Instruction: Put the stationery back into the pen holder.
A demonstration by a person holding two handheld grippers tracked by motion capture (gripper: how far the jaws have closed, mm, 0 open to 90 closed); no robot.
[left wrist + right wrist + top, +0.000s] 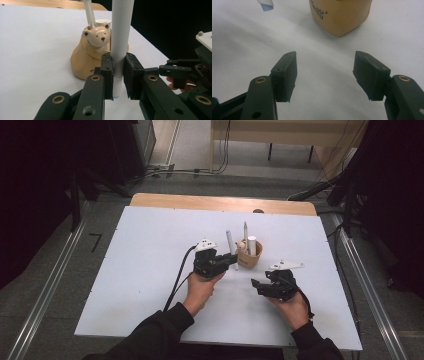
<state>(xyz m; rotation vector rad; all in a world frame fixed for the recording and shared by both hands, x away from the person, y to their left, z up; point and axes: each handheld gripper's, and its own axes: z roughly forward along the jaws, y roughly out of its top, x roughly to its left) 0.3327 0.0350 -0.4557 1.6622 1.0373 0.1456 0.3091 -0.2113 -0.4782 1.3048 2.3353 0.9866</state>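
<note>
glossy ceramic-looking bear holder [93,53], matt white plastic marker [120,37], matt black tongs pads [285,75].

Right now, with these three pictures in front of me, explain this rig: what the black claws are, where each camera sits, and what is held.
A person sits at a white table, holding a hand-operated claw in each hand. One camera looks down from above; the others ride on each claw. The left gripper is shut on a white pen, held upright beside a tan bear-shaped pen holder that already contains other pens. The right gripper is open and holds nothing, hovering over the table near the holder's base.
</note>
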